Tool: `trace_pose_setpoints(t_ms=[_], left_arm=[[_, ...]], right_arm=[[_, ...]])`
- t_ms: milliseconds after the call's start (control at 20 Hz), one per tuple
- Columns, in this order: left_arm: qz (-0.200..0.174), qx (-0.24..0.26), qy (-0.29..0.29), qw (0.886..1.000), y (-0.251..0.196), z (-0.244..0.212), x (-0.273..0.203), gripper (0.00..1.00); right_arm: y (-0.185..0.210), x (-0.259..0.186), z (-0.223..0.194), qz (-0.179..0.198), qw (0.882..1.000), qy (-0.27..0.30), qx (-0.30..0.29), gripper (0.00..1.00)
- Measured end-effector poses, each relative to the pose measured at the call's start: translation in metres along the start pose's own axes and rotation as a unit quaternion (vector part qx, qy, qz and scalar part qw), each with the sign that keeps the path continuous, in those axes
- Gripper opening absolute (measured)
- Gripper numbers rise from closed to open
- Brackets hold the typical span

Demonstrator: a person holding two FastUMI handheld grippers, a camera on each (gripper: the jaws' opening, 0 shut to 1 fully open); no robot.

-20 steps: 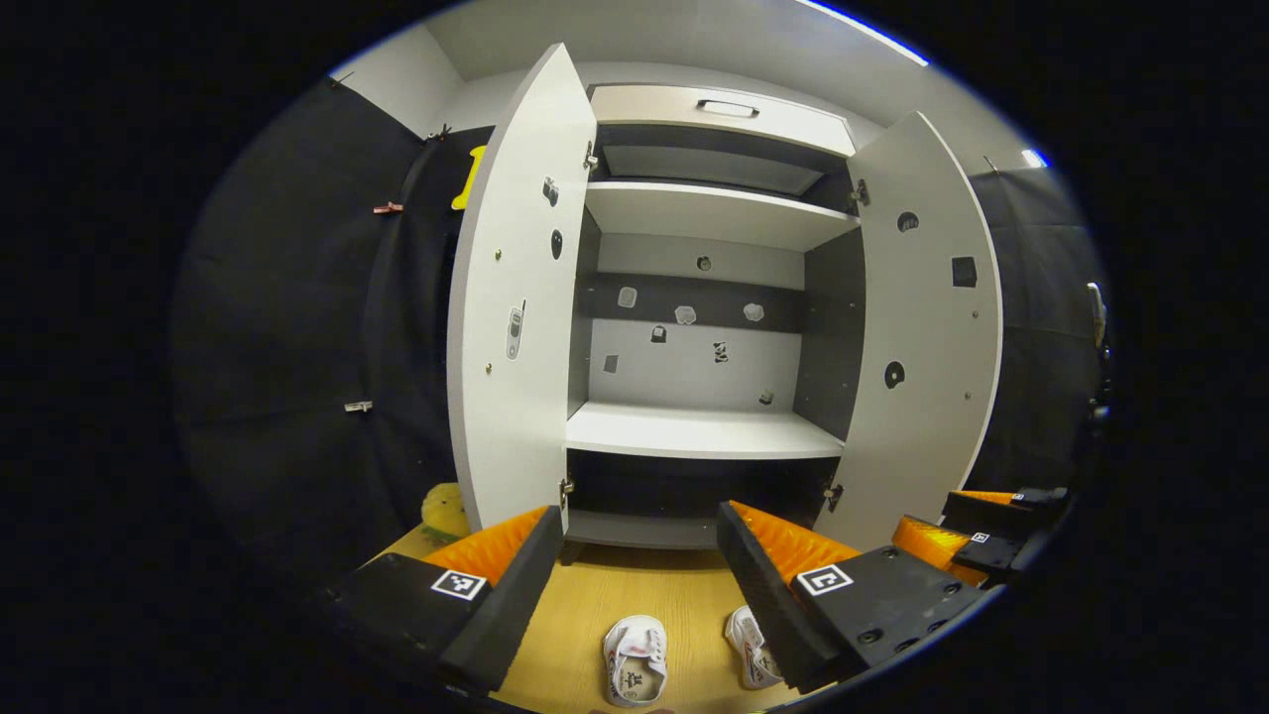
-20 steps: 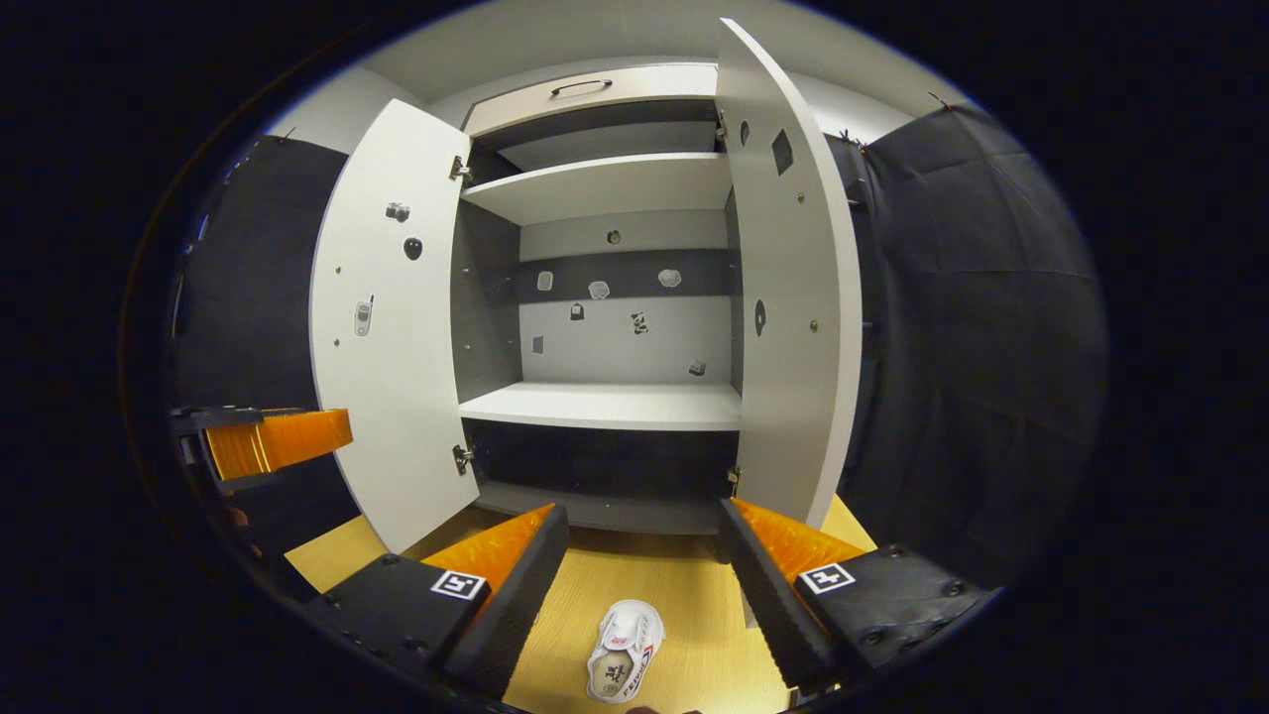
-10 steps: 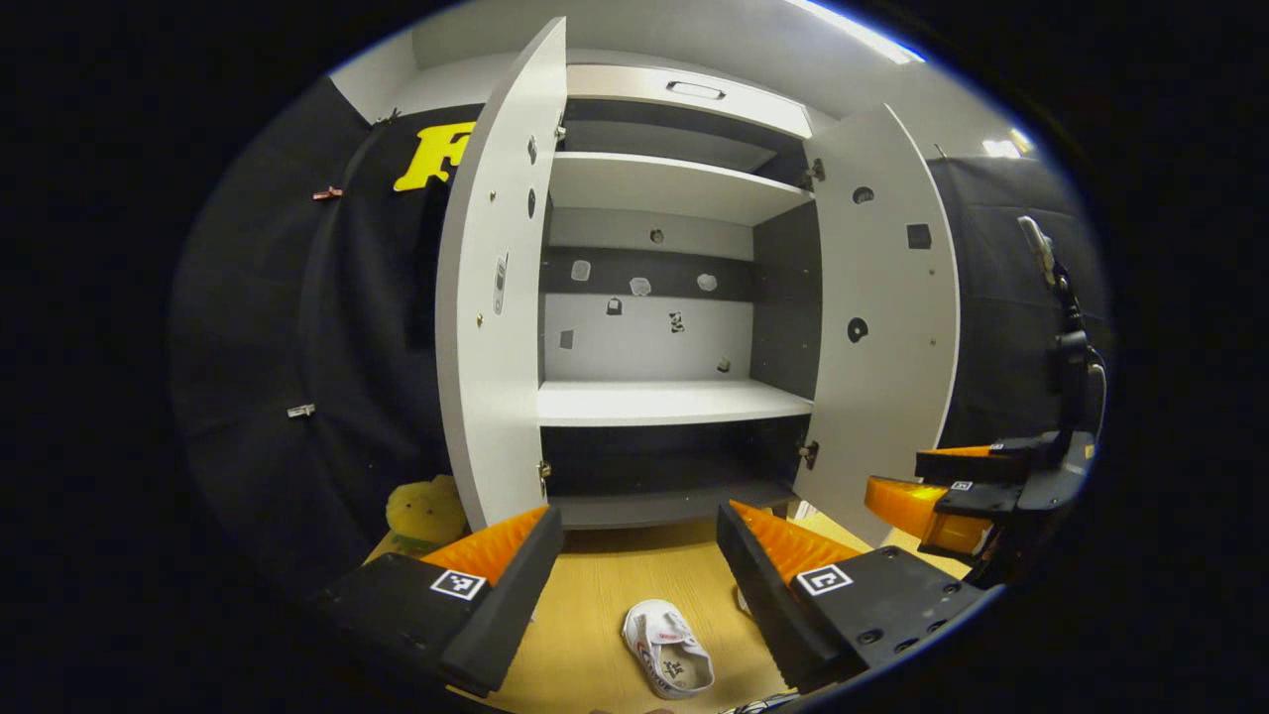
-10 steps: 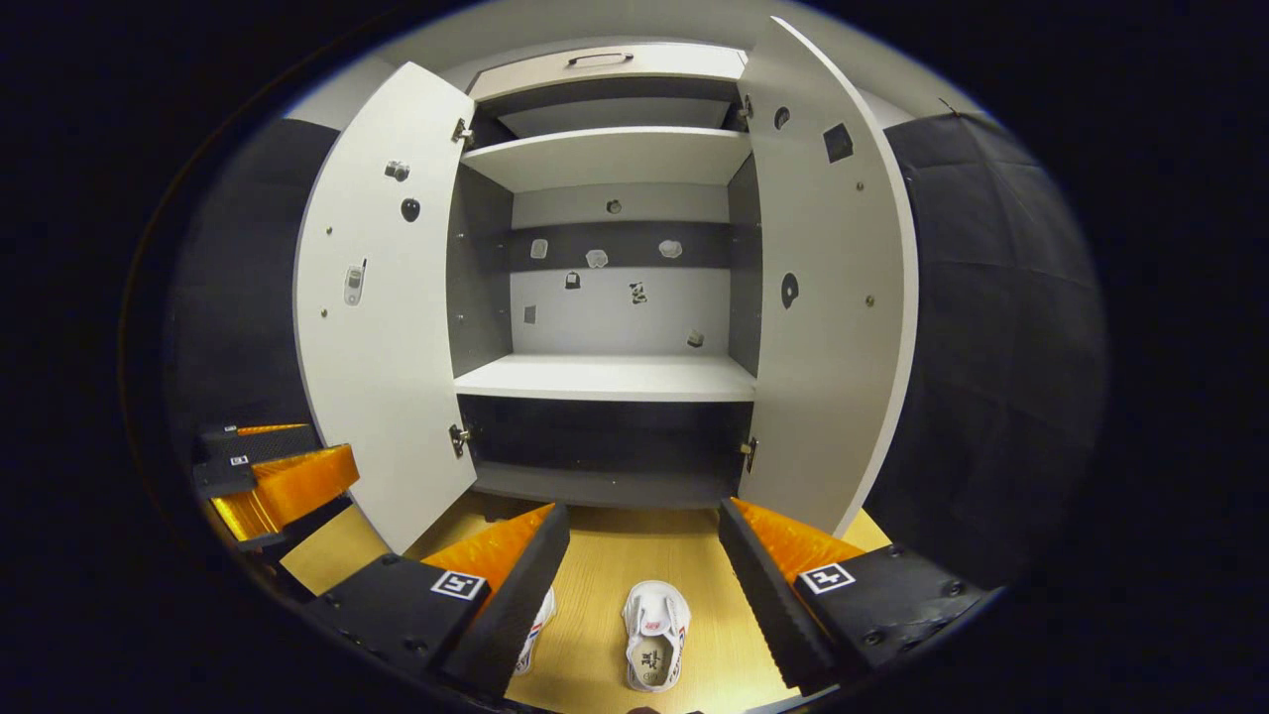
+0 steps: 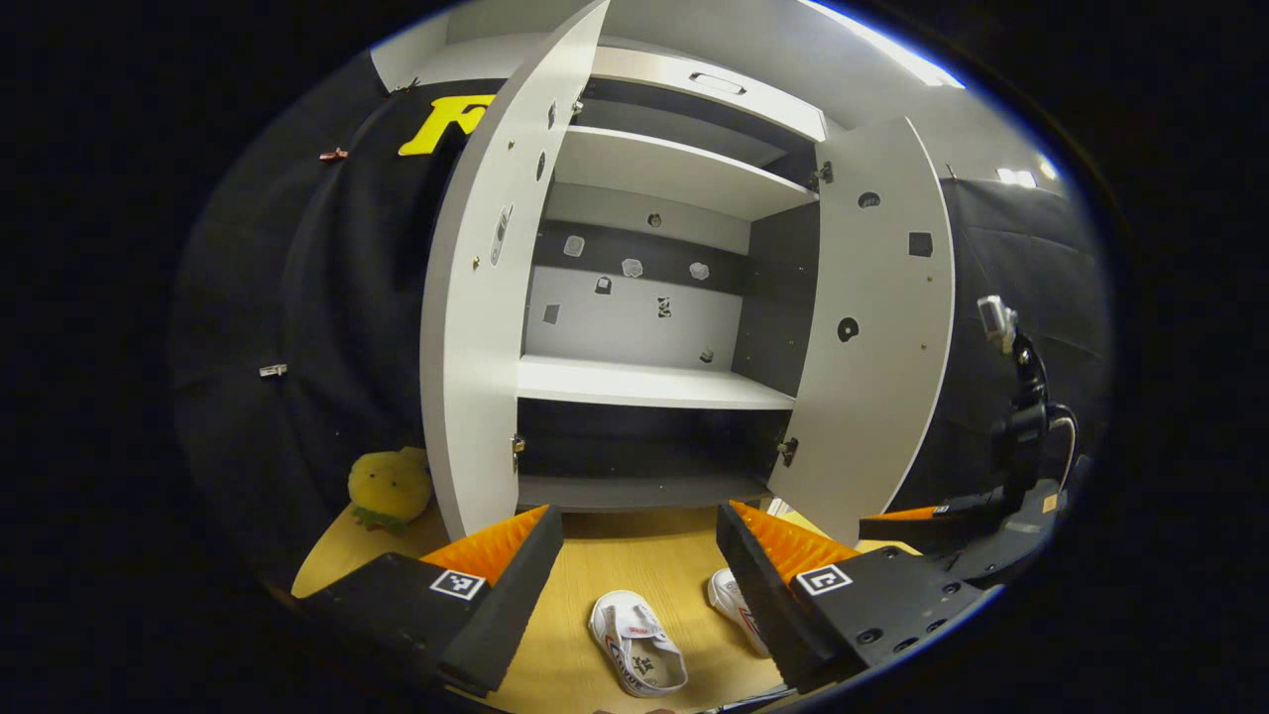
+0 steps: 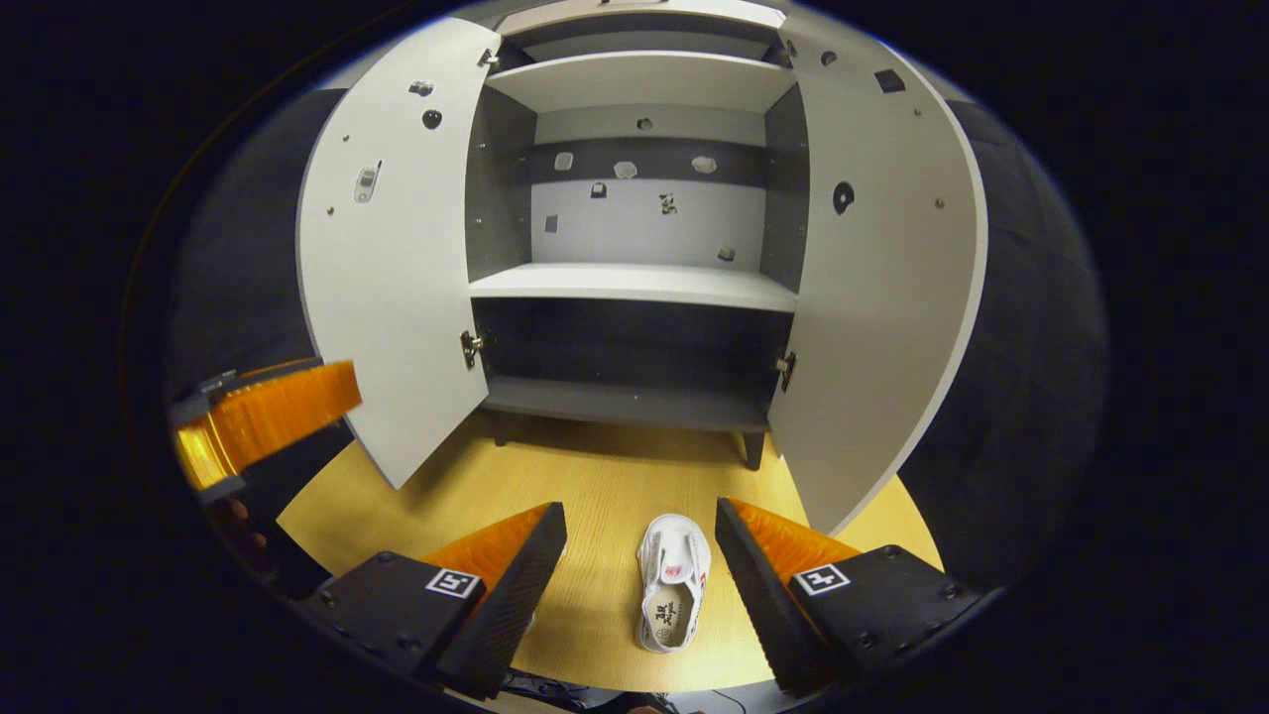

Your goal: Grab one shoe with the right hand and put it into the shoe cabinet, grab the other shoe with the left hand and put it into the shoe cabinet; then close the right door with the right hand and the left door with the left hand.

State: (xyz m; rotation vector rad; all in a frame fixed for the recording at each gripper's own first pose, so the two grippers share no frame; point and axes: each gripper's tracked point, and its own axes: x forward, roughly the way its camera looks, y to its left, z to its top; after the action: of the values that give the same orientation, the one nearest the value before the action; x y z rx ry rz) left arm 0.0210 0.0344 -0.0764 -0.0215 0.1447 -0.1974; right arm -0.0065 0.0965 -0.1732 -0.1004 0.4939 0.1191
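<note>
A recording booth staged as a home entryway: black cloth walls (image 5: 297, 297) hang around a white shoe cabinet (image 6: 634, 283) on a wooden floor (image 6: 595, 486), ceiling strip lights (image 5: 882, 50) above, a plush toy (image 5: 389, 488) beside it

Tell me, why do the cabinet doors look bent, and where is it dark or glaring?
Left gripper view: the fisheye lens bows the left door, and a ceiling light glares at top right. Right gripper view: both doors bulge outward, the cabinet casts a soft shadow on the floor, its lowest compartment is dim, and the shoe is sharp.
</note>
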Motion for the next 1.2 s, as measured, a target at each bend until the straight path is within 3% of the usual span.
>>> trace_pose_setpoints(t_ms=[350, 600, 950, 1200], left_arm=[[0.032, -0.012, 0.022, 0.999, 0.0, -0.006, 0.013, 0.98], [0.05, 0.006, 0.036, 0.998, -0.004, -0.011, 0.019, 0.97], [0.027, 0.038, 0.062, 0.997, 0.001, -0.034, 0.017, 0.98], [0.007, 0.017, 0.089, 0.996, 0.012, -0.062, 0.009, 0.98]], right_arm=[[0.004, 0.04, -0.083, 0.052, 0.99, 0.113, 0.062, 0.99], [0.006, 0.057, -0.137, 0.058, 0.981, 0.168, 0.078, 0.99], [0.003, 0.104, -0.174, 0.012, 0.982, 0.175, 0.067, 0.99], [0.0, 0.143, -0.178, -0.035, 0.983, 0.161, 0.083, 0.97]])
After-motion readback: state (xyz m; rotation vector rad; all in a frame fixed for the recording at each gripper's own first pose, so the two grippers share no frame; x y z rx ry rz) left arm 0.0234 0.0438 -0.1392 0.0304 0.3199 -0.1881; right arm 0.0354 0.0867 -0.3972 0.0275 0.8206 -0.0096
